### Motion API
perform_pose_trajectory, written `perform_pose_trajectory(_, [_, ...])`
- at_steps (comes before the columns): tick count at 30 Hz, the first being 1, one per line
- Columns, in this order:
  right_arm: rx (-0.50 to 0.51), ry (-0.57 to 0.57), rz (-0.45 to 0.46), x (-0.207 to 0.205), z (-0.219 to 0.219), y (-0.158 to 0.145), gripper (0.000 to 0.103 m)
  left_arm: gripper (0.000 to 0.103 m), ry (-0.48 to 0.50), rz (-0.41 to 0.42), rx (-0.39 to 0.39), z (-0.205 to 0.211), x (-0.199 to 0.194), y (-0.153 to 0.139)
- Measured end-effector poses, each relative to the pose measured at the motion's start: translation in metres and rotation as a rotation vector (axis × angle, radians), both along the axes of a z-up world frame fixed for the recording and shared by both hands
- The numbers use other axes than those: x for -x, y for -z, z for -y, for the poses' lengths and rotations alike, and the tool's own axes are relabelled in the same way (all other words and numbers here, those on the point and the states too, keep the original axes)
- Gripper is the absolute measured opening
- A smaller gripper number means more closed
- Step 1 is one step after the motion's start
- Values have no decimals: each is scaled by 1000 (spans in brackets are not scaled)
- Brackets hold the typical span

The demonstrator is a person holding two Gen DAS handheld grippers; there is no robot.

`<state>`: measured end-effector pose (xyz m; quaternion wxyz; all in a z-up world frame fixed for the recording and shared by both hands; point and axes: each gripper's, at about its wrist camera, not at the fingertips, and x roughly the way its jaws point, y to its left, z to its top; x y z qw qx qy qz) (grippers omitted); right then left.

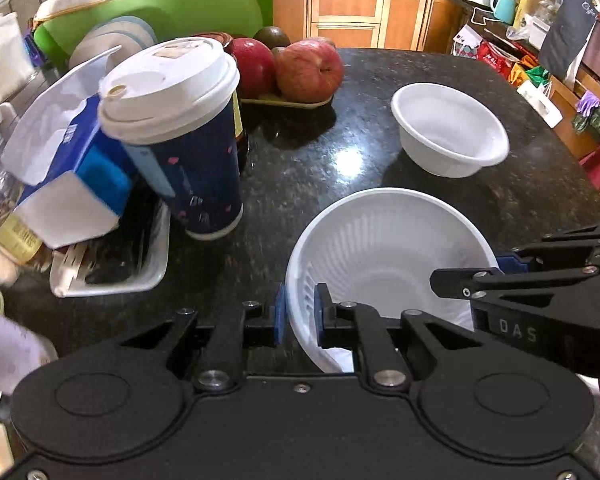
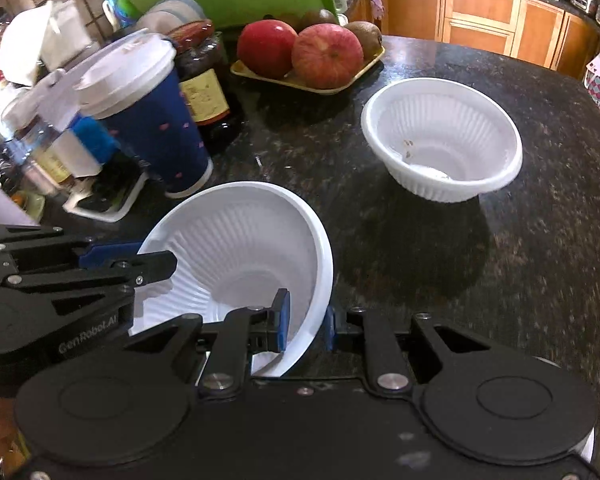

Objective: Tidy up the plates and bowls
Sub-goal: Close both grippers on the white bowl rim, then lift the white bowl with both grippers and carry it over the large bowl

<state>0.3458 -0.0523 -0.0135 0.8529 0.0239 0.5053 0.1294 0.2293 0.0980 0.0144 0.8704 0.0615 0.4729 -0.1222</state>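
We have the near bowl [image 1: 384, 264] pinched by its thin rim from two sides: the left hand-held gripper [image 1: 300, 316] clamps the rim nearest its camera, the right hand-held gripper [image 2: 306, 322] clamps the opposite edge. We judge the soft plastic could buckle or slip free if the two pulls disagree, dropping it onto the desk [image 1: 340, 160]. This bowl sits tilted, its mouth facing up and toward the coffee cup [image 1: 180, 136]; being round, it has no long axis. The second bowl [image 2: 442, 140] stands upright beyond it, well apart, near the apples [image 2: 326, 54].
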Motion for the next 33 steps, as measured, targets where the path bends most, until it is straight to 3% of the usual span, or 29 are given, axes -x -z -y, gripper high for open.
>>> perform_pose_trajectory(11, [-18, -43, 151, 47, 9, -57, 20, 19, -31, 125, 24, 8, 33, -47])
perform_pose_trajectory(20, [-25, -15, 232, 89, 63, -87, 20, 19, 28, 184, 37, 49, 64, -65])
perform_pose_trajectory(27, [-4, 26, 251, 121, 112, -90, 20, 19, 100, 164, 47, 91, 79, -59])
perform_pose_trajectory(33, [6, 46, 210, 131, 138, -70, 20, 19, 123, 142, 21, 118, 87, -45])
